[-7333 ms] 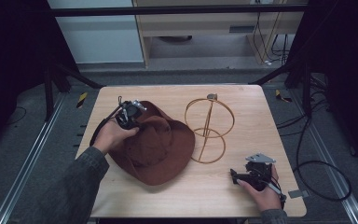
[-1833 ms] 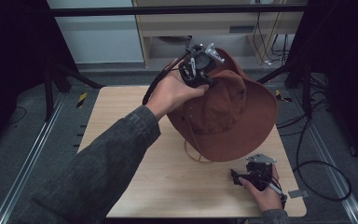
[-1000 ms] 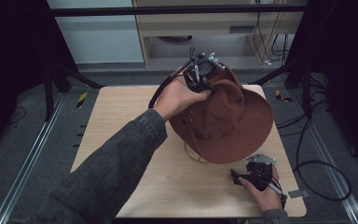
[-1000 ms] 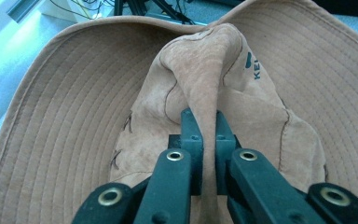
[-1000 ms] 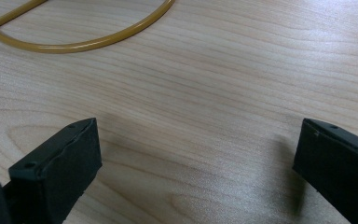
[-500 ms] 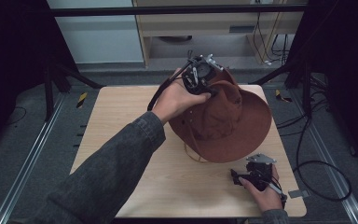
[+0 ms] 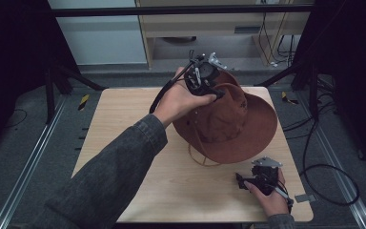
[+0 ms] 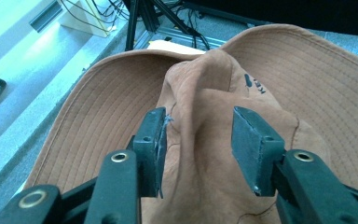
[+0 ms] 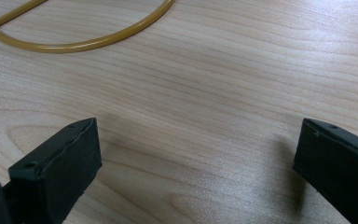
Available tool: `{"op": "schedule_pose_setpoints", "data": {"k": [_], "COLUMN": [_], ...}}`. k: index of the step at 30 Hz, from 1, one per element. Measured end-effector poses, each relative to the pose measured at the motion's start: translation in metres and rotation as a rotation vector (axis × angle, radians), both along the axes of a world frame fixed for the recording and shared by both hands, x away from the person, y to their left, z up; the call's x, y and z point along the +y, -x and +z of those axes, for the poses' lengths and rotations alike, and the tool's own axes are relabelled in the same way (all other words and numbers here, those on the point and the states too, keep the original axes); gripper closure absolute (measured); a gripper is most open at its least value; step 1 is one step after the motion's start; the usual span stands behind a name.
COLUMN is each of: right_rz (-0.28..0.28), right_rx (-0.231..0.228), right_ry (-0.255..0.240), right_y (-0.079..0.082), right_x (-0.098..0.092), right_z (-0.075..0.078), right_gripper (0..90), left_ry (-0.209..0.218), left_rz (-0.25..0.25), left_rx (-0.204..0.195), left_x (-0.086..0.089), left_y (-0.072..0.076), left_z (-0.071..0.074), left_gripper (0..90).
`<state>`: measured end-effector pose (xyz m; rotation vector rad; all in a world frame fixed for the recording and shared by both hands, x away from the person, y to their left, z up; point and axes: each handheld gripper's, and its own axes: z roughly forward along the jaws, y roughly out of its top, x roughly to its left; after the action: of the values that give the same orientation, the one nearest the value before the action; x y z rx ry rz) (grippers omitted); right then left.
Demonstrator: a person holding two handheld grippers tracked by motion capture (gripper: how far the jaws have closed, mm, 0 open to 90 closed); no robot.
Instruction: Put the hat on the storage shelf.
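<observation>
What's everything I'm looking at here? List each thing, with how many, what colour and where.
hat: one, brown, set over the stand at the table's far right, crown between the left gripper's jaws
stand: one, gold wire, mostly under the hat; base ring on the table
table: one, pale wood, centre
left gripper: one, black, at the hat's crown; jaws have just been opening, pads off the crown
right gripper: one, black, near right table edge, jaws wide, nothing between
sleeve: one, dark grey, left forearm
</observation>
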<state>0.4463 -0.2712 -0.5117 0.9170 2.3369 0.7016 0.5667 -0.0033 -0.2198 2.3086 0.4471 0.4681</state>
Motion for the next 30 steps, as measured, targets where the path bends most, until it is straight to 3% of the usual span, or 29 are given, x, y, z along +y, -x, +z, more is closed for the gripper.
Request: {"op": "schedule_pose_setpoints", "data": {"k": [7, 15, 22, 30], "right_rz": [-0.001, -0.001, -0.001, -0.001], "right_rx": [-0.001, -0.001, 0.0, 0.0], "right_ry": [0.001, 0.001, 0.0, 0.001], "right_y": [0.0, 0.0, 0.0, 0.0], "right_x": [0.0, 0.0, 0.0, 0.0], "right_z": [0.0, 0.0, 0.0, 0.0], "right_gripper": [0.7, 0.7, 0.7, 0.7], "left_ry": [0.002, 0.017, 0.034, 0.048], "left_rz": [0.012, -0.002, -0.008, -0.024], "left_rx": [-0.037, -0.037, -0.044, -0.059], "left_x": [0.0, 0.003, 0.011, 0.028], "left_y": [0.008, 0.015, 0.025, 0.037], "left_z": [0.004, 0.007, 0.008, 0.006], "left_gripper": [39.8, 16.6, 9.7, 7.8]}}
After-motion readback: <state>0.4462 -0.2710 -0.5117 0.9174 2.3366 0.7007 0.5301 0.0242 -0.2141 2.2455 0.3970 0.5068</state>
